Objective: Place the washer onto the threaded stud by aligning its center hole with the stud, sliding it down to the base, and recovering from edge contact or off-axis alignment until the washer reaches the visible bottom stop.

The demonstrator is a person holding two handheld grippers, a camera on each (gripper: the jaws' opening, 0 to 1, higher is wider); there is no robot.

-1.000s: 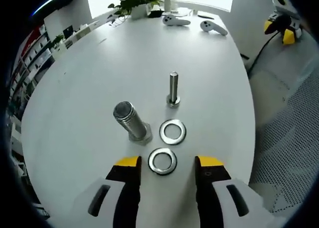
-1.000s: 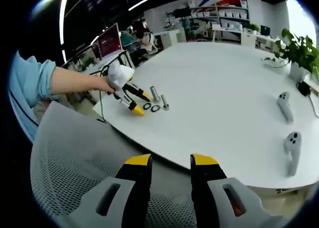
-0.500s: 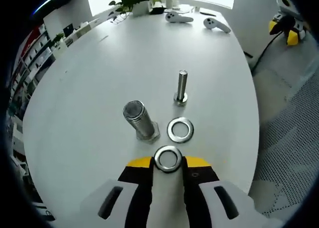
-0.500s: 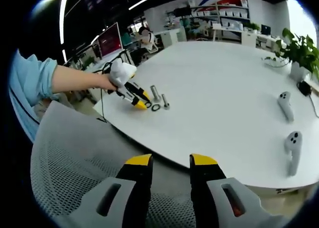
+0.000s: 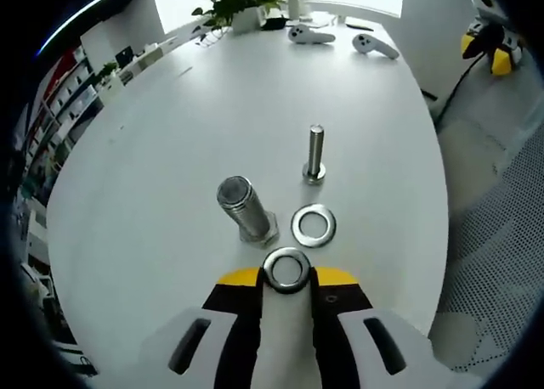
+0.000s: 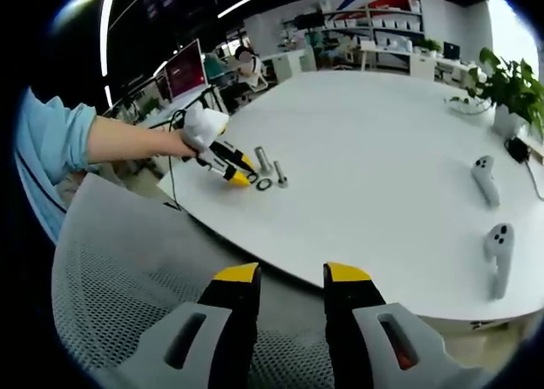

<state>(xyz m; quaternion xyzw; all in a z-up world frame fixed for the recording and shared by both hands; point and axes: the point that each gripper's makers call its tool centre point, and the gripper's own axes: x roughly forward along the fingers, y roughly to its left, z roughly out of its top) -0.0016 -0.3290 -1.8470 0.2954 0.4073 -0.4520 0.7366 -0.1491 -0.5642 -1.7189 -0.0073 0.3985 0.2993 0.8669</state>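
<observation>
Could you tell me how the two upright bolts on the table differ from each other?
The thick bolt has a wider shank than the slim bolt. The thick bolt stands nearer the left gripper and its held washer; the slim bolt stands farther off, beyond the loose washer. In the left gripper view the thick bolt appears to lean left, the slim bolt nearly straight. Both are silver metal, standing head-down on the white table.

Left gripper (image 5: 287,280) is low over the table, yellow-tipped jaws pinched in on a washer (image 5: 286,269). Right gripper (image 6: 283,275) hangs back, jaws parted, holding nothing.
</observation>
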